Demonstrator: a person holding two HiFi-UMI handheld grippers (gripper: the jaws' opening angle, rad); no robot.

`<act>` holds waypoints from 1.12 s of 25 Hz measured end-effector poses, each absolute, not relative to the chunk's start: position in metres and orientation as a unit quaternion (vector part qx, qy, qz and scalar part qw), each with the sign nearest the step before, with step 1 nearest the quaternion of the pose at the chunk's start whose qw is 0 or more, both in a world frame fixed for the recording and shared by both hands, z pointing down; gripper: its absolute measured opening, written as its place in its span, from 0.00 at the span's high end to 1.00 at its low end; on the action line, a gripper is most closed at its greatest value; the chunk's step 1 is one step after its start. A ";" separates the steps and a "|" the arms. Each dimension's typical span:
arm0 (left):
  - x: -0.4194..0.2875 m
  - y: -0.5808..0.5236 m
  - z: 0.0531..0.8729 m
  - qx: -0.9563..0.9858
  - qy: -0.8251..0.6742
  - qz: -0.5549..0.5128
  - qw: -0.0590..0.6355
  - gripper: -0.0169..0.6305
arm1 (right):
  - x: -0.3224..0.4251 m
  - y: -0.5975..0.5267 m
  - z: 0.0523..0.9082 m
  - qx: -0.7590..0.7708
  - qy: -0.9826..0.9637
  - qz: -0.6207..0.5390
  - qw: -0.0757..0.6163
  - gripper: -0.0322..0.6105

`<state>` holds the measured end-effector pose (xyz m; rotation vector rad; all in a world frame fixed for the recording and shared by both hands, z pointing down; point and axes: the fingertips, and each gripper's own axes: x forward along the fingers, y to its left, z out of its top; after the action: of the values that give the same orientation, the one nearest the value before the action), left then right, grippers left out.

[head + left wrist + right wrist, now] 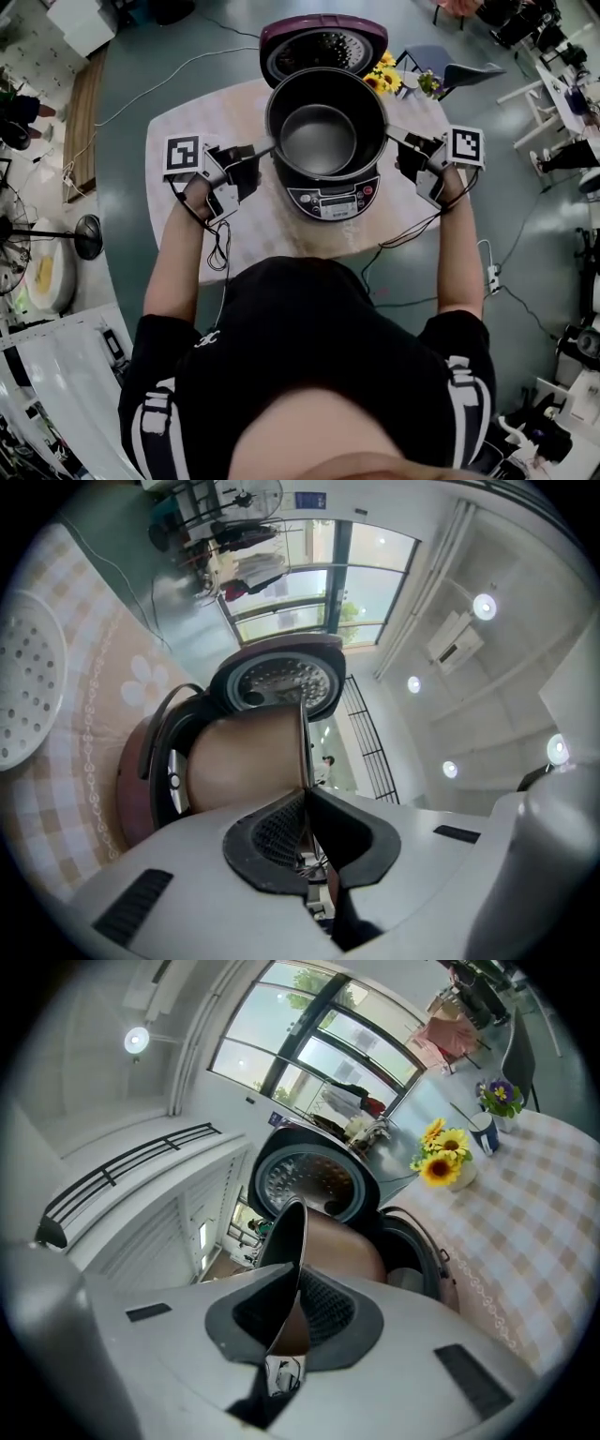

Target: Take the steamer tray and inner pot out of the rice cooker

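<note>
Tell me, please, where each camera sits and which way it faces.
Head view: on the person's head, looking steeply down at the inner pot over the rice cooker; forearms, left gripper, right gripper show.
Left gripper view: on the left gripper, looking along its fingers, shut on the pot's rim; steamer tray at left.
Right gripper view: on the right gripper, facing the pot's opposite side; fingers grip the rim.
Both gripper views share pot and open lid.
</note>
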<state>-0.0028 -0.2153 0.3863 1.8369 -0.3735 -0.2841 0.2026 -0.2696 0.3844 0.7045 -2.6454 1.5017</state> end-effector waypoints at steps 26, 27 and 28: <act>-0.183 -0.112 0.344 0.765 -0.346 -0.243 0.486 0.95 | -0.009 -0.217 0.342 0.005 -0.898 0.431 0.089 0.91; -0.191 -0.107 0.348 0.759 -0.355 -0.248 0.486 0.95 | -0.018 -0.213 0.345 -0.001 -0.897 0.432 0.095 0.91; -0.198 -0.102 0.352 0.752 -0.362 -0.255 0.488 0.95 | -0.026 -0.210 0.348 -0.008 -0.896 0.431 0.101 0.91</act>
<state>-0.1983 -0.1017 0.3521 1.8287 -0.8793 -0.6195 -0.0260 -0.2099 0.3482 -0.0246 -2.6478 1.2744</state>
